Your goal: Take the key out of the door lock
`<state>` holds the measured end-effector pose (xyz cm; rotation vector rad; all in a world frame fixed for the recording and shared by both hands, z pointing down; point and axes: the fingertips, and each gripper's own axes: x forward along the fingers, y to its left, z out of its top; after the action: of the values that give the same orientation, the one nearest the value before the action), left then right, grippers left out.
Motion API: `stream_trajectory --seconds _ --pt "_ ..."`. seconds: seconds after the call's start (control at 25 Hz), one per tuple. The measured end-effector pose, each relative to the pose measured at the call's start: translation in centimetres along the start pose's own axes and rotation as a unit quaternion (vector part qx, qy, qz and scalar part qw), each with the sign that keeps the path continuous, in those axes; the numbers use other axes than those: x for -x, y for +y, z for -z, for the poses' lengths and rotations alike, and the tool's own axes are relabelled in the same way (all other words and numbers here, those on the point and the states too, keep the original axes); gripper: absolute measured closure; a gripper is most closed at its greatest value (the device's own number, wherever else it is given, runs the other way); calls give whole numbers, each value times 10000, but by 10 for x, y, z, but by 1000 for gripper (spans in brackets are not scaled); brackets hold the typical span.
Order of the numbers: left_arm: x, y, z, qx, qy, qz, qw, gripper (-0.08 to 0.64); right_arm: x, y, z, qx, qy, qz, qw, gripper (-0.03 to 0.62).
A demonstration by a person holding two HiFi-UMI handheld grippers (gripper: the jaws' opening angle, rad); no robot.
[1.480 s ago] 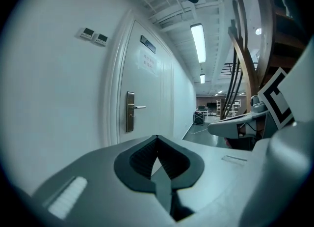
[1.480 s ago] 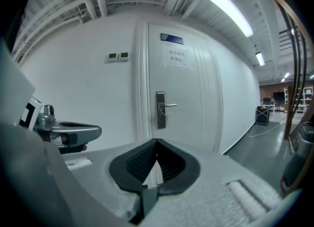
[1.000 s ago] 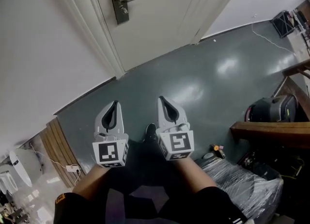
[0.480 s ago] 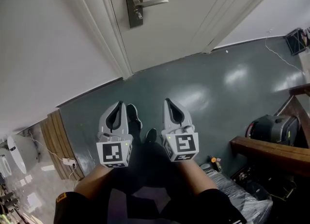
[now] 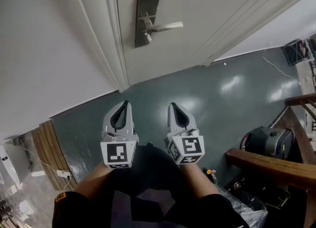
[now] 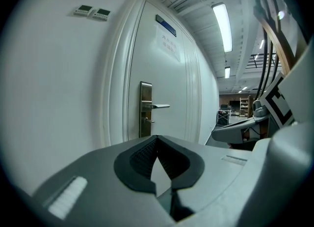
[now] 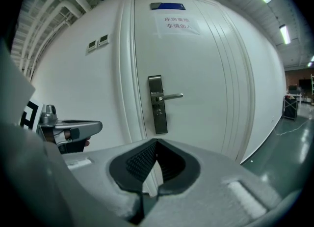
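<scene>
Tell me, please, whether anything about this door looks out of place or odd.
Only one thing: a key sticks out of the lock plate just below the door handle. Otherwise nothing looks askew or damaged. The left gripper and right gripper are both shut, empty and apart from the door.

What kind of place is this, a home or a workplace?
Probably a workplace, perhaps a warehouse or workshop hall: the white door carries a printed paper notice, long strip lights hang overhead, and the floor is glossy grey.
</scene>
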<state>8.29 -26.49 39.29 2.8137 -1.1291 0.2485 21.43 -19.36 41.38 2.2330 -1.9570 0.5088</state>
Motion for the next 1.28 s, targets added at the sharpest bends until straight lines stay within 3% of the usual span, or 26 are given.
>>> stream_trajectory --seconds 0.44,0.6,0.76,1.0,1.28 --pt "-60 57 -10 203 -81 86 9997 541 -74 4 -48 -78 -5 -25 10000 600" --pt "-69 70 -9 266 -51 -85 9996 541 -96 3 -59 -357 -12 -360 9987 600" --pt "-81 82 -9 227 -24 -394 9990 541 -128 2 -63 -854 40 -981 9915 600" --pt "-101 91 -16 196 9 -1066 9941 541 -175 0 -63 -1532 395 -2069 9655 585" --pt "-120 93 -16 222 187 -1822 9828 540 -218 0 -60 -2383 1038 -3136 9133 547"
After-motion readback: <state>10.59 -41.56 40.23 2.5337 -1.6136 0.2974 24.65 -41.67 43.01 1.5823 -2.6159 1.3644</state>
